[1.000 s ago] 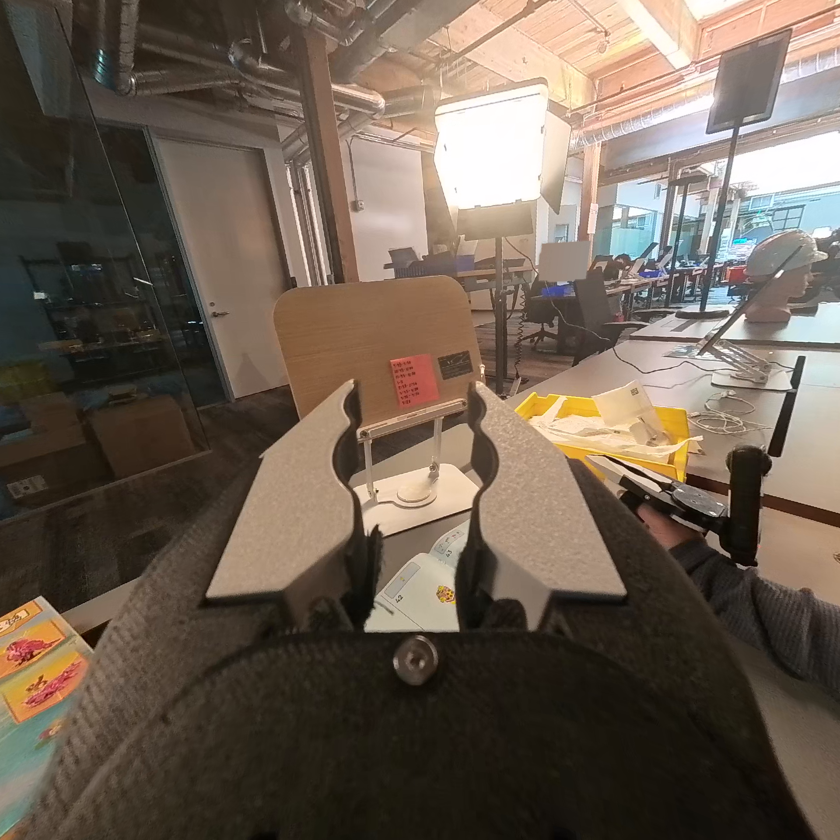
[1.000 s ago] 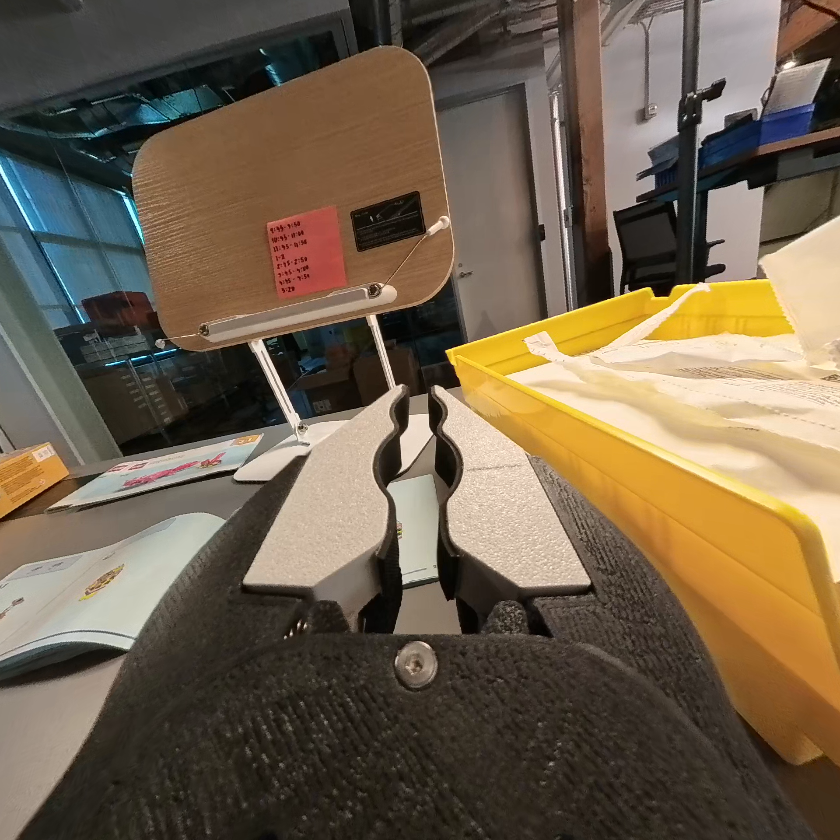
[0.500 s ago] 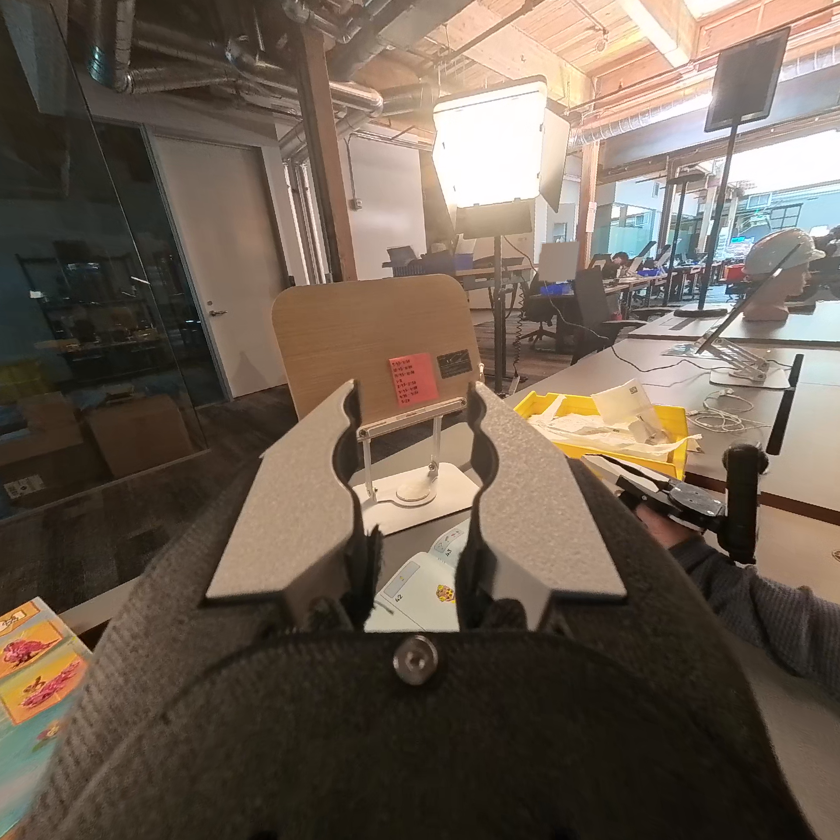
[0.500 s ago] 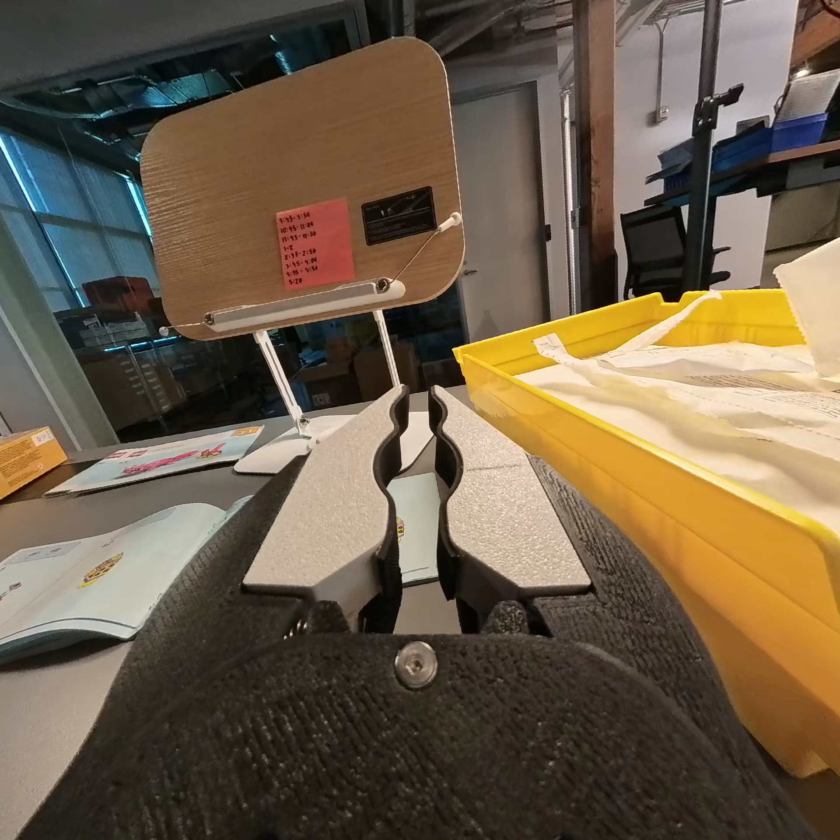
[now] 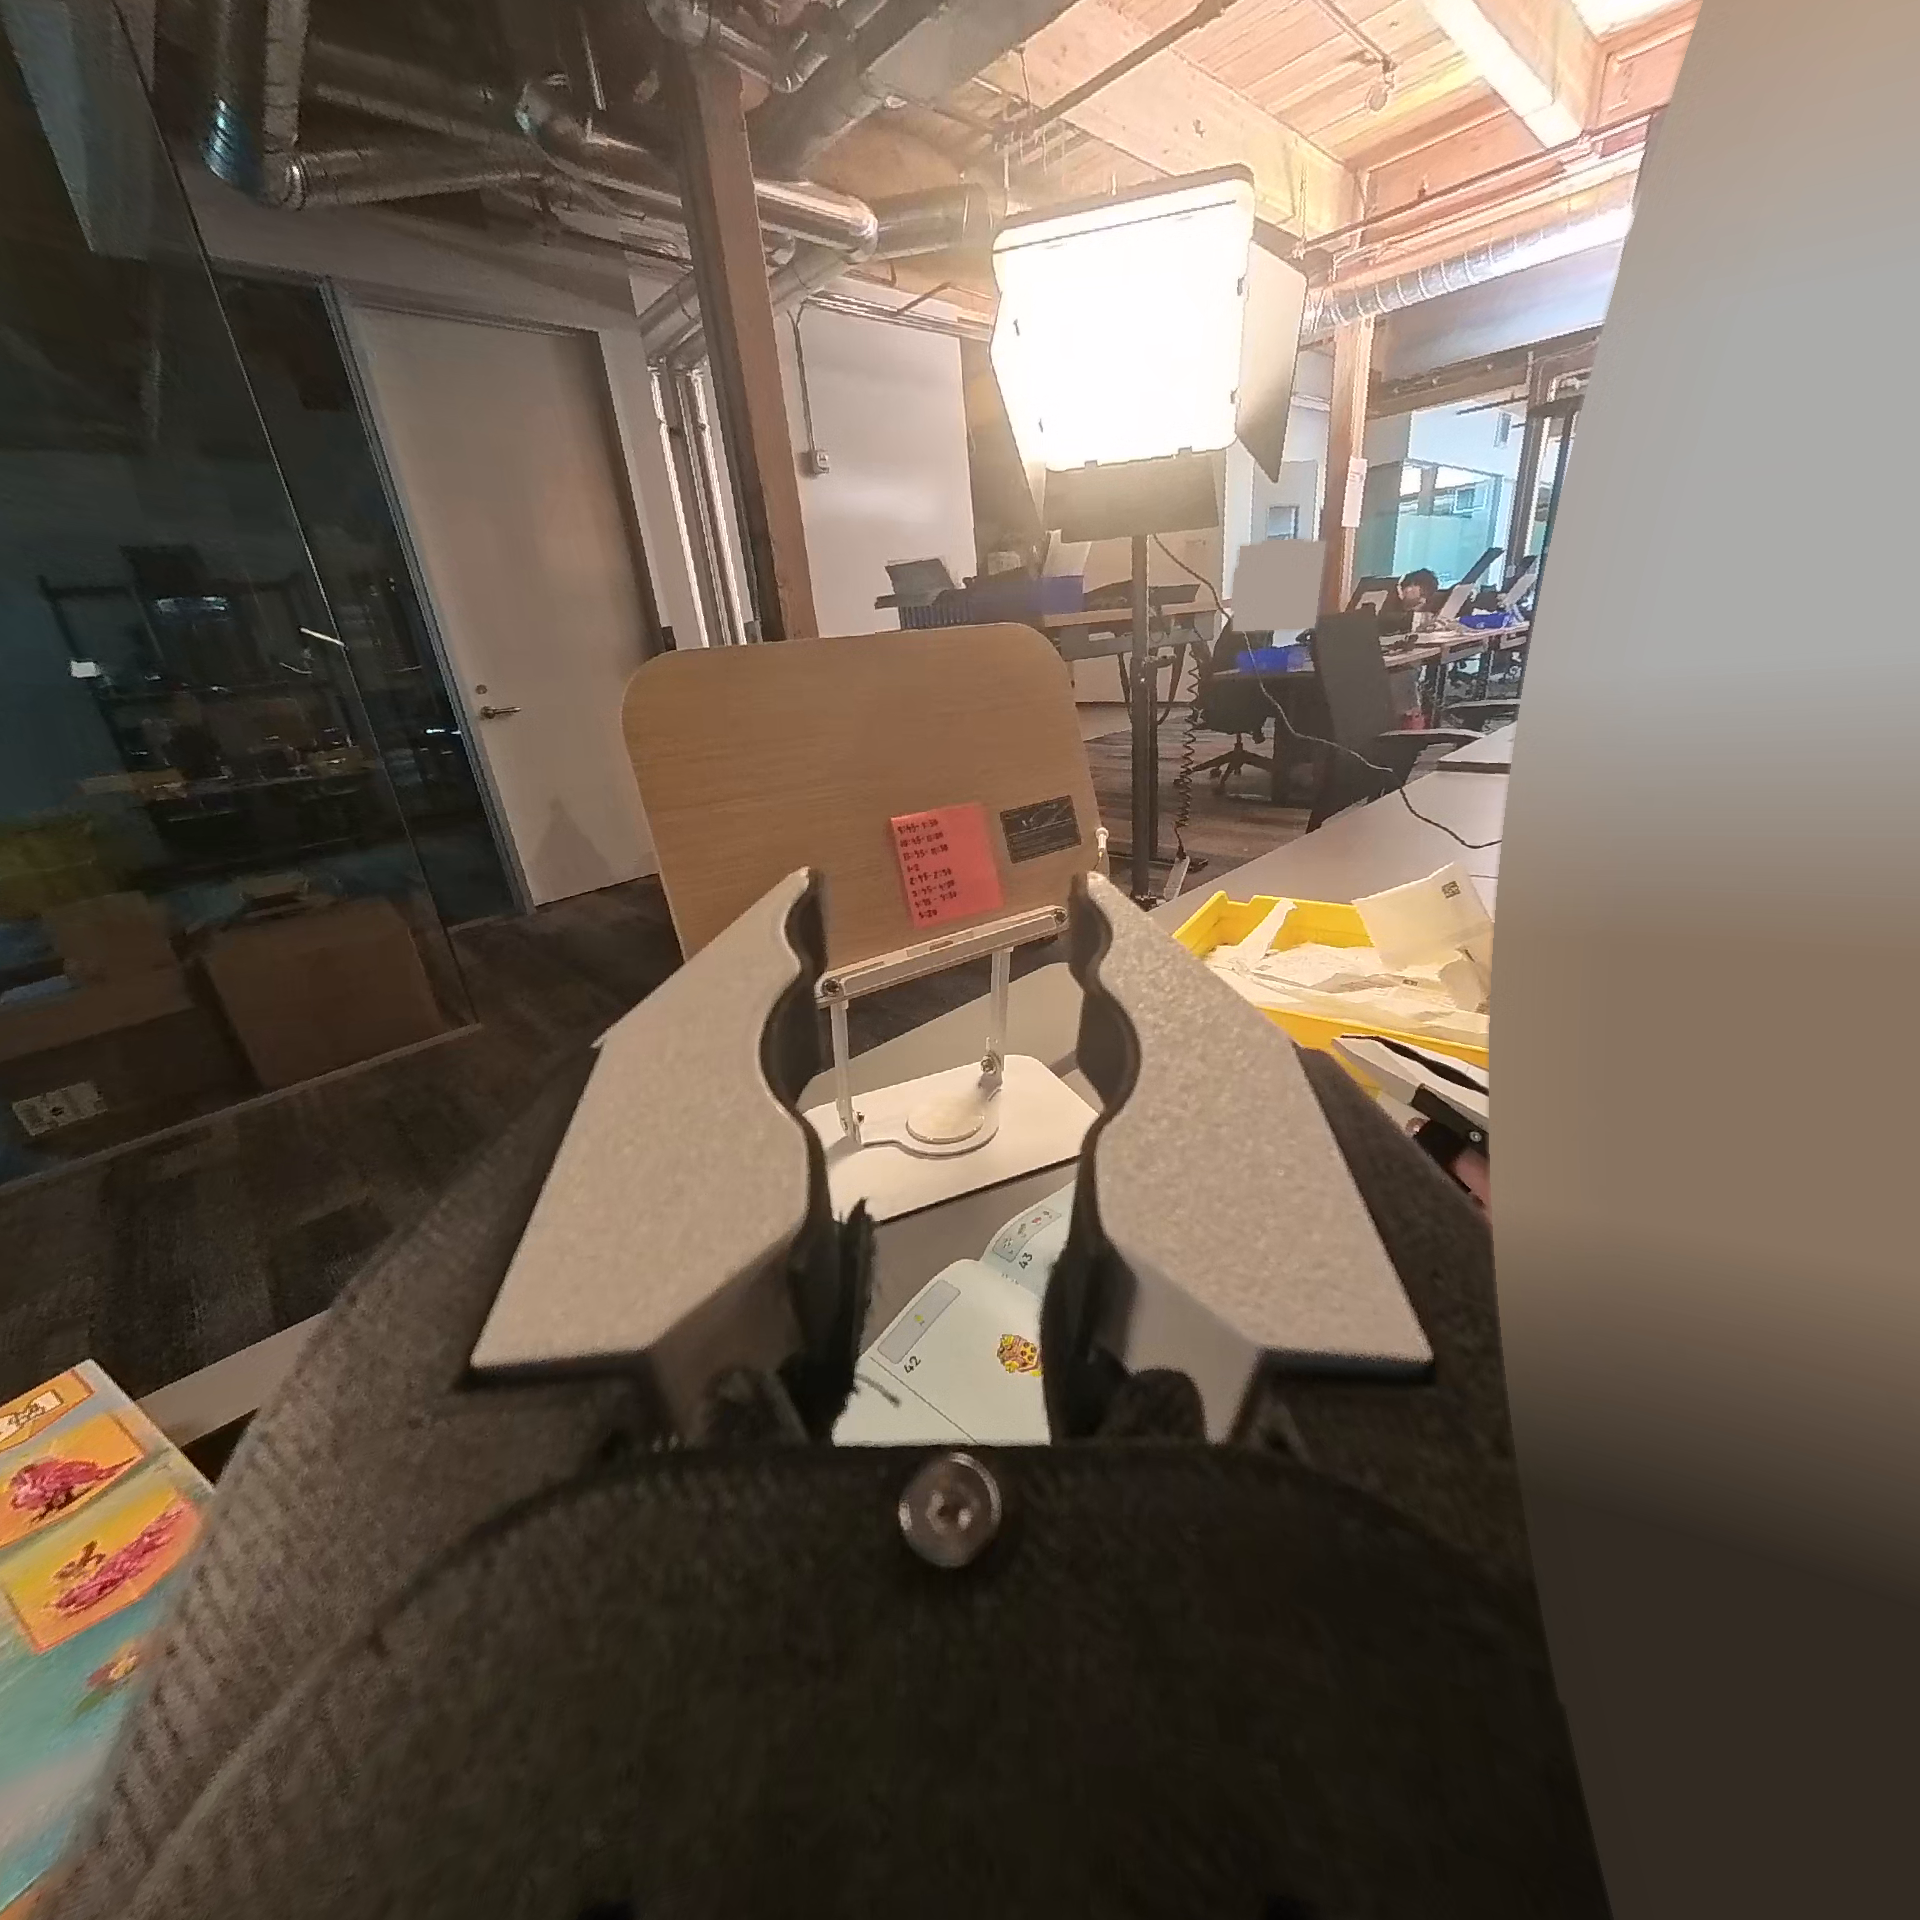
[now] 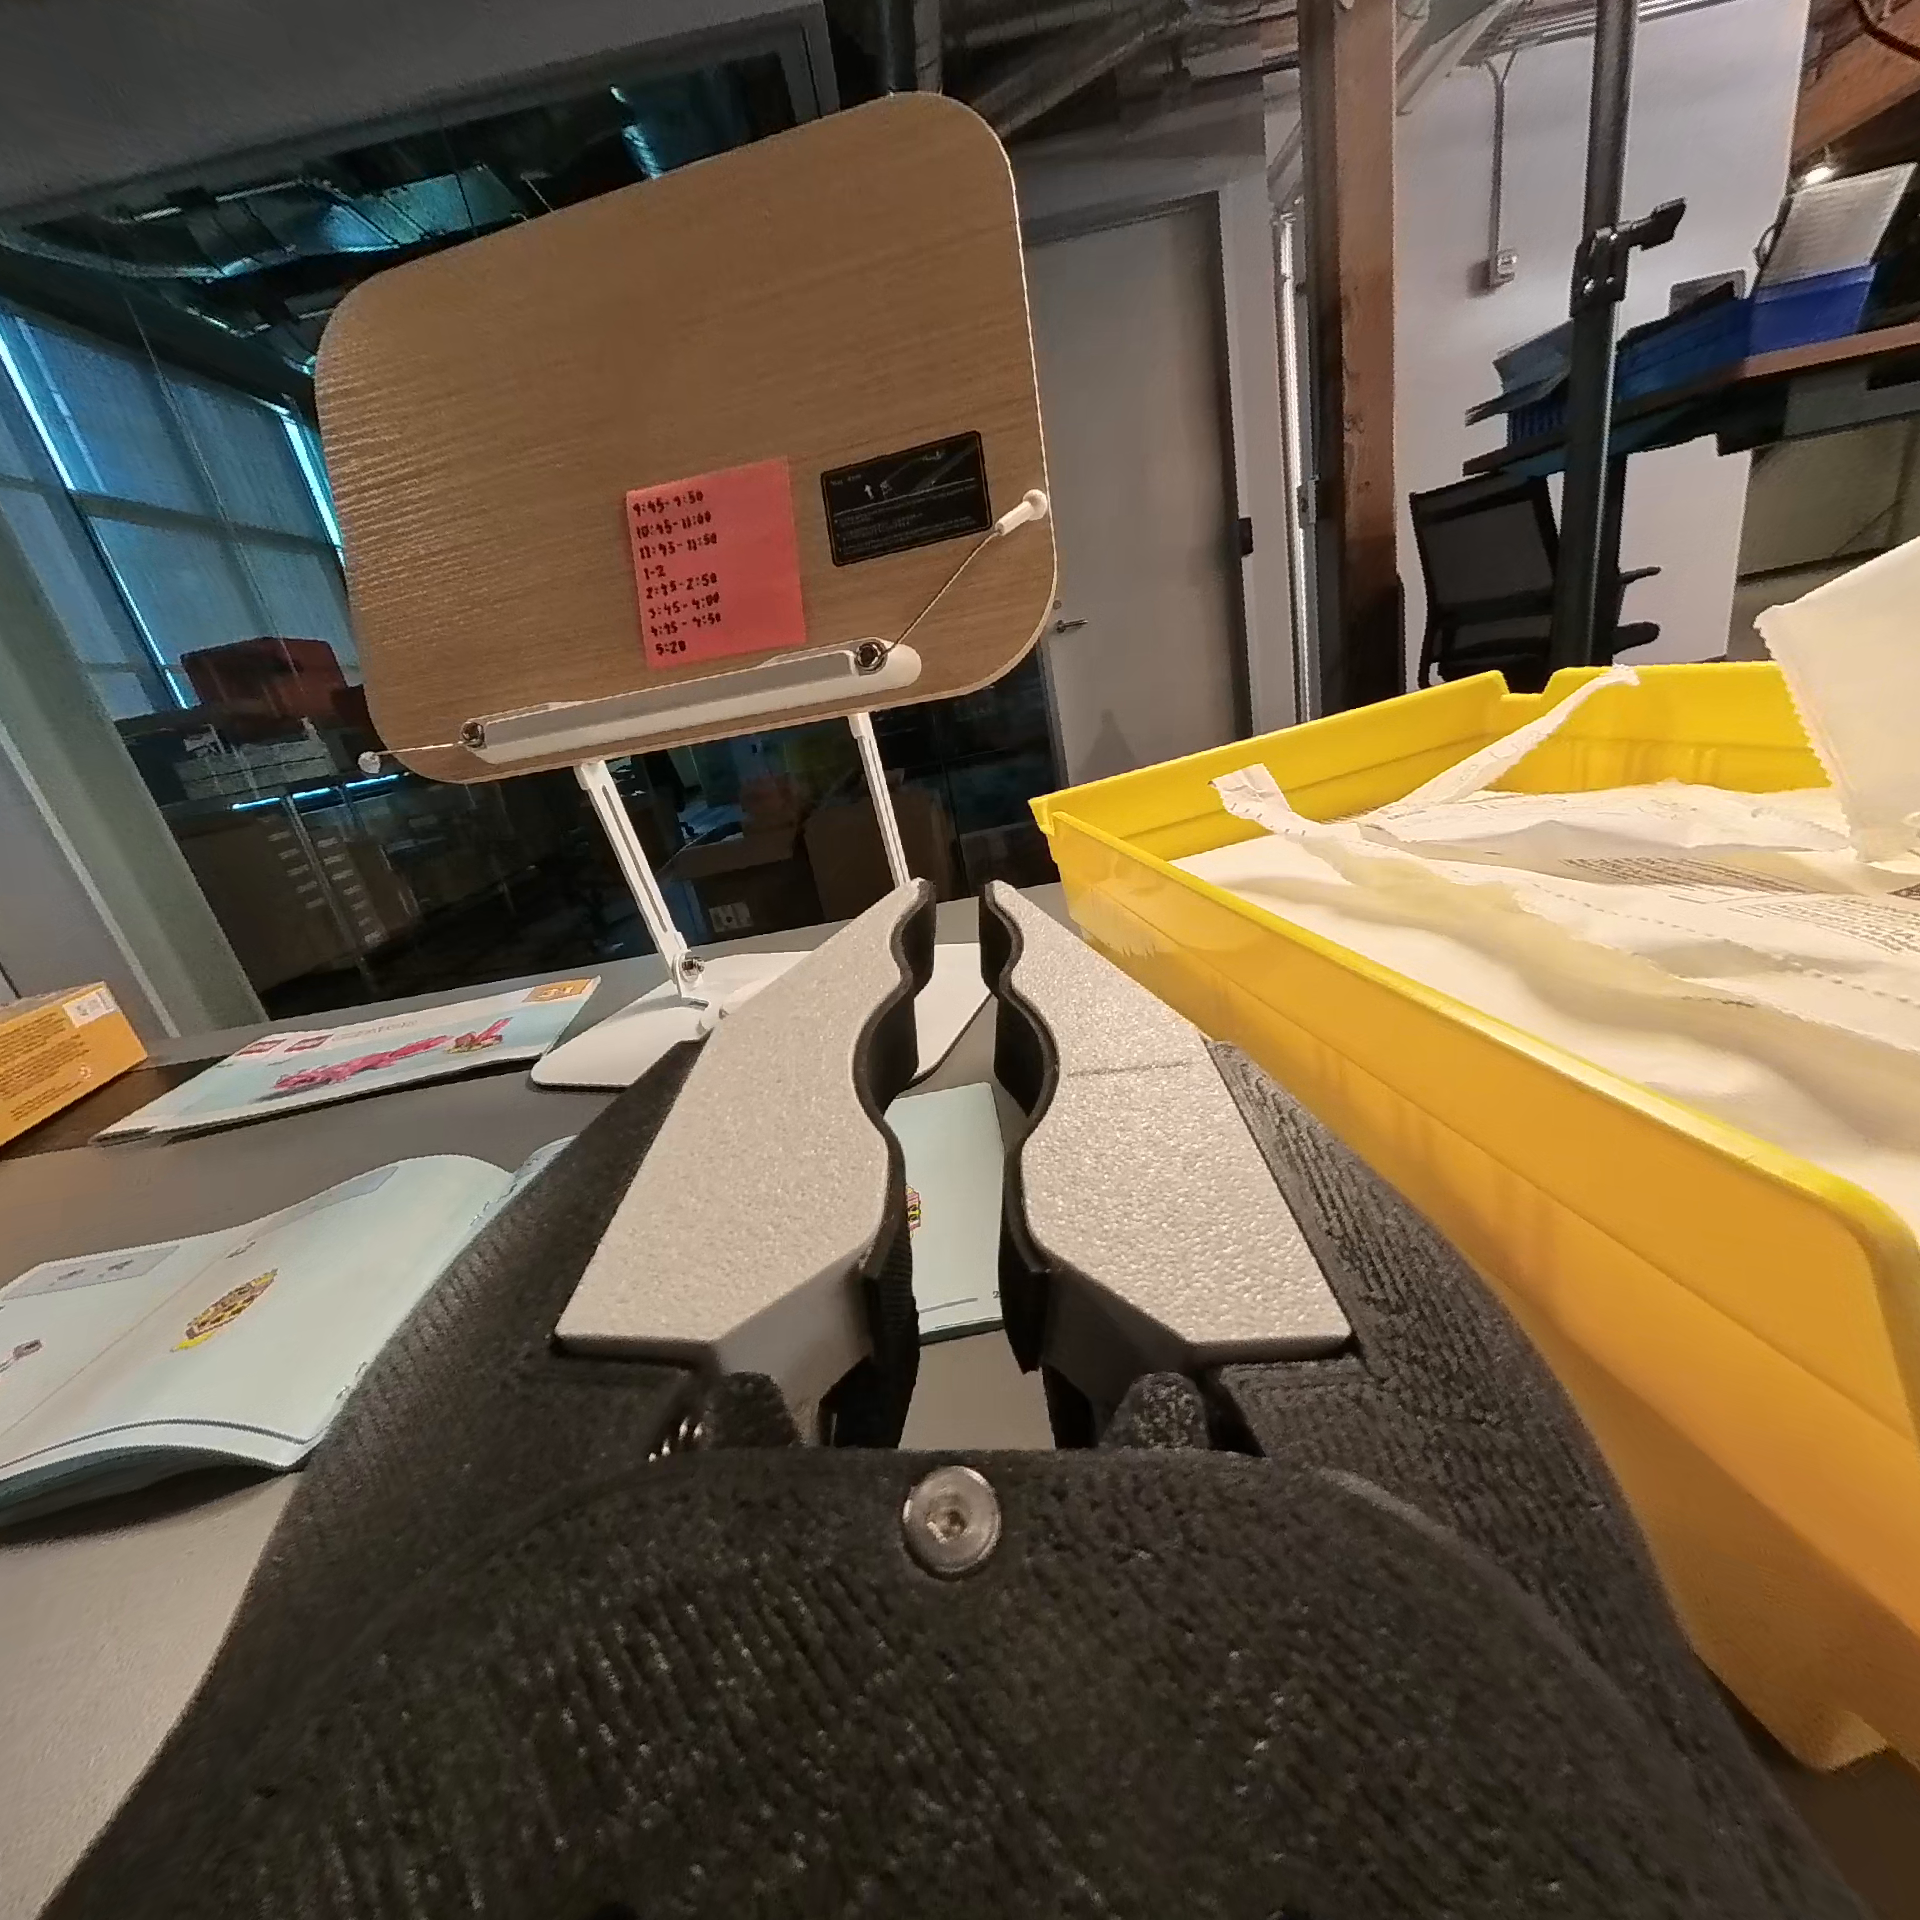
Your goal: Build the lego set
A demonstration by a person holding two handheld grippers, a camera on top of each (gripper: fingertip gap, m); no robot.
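My left gripper is open and empty. It hovers over an open pale-blue booklet on the grey table and points at a wooden book stand with a pink note on it. My right gripper is closed down to a narrow slit with nothing between the pads. It sits low over the table, just left of a yellow tray, and faces the same stand. The open booklet lies to its left. Part of the right gripper shows in the left wrist view.
The yellow tray holds crumpled white paper bags. A closed booklet with a pink picture and an orange box lie at the left. A colourful box sits at the table's near left. A bright light panel stands behind the stand. My right fingertips sit around 40 cm from my left ones.
Both grippers drifted only slightly; in the right wrist view the stand and tray slid a little to the right. Neither gripper's jaws moved and nothing was taken hold of.
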